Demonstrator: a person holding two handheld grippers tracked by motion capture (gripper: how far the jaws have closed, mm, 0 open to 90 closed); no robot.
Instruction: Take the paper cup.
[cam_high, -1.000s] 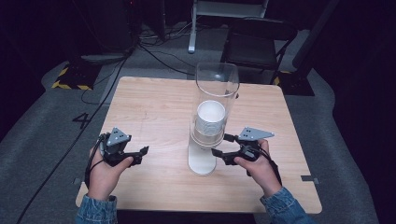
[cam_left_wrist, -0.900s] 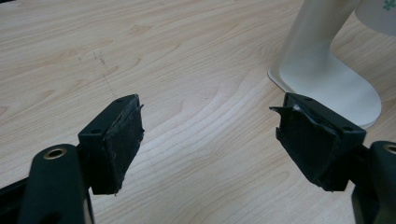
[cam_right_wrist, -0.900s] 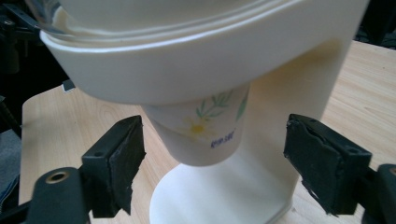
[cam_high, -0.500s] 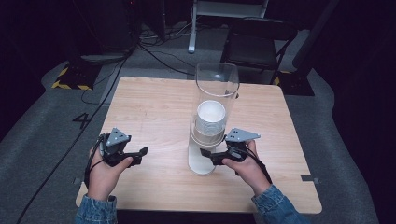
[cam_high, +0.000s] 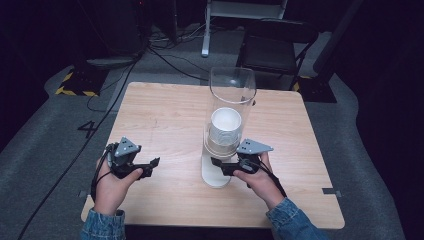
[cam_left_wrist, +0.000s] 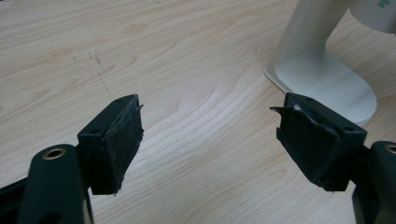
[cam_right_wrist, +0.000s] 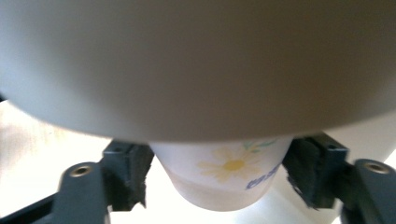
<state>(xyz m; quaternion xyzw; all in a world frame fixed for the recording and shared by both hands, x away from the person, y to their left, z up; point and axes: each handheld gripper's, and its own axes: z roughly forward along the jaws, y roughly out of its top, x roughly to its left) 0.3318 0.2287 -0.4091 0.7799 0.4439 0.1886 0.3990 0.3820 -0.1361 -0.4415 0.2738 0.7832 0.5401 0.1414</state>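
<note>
Showing daisy print, paper cup (cam_right_wrist: 224, 175), blue lettering unreadable

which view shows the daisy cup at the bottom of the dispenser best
The right gripper view: the cup sits close between the open jaws, its yellow daisy print and blue lettering readable. The high view shows the stack's white rim inside the clear tube, with no print. The left gripper view catches a corner of it at the top right.
</note>
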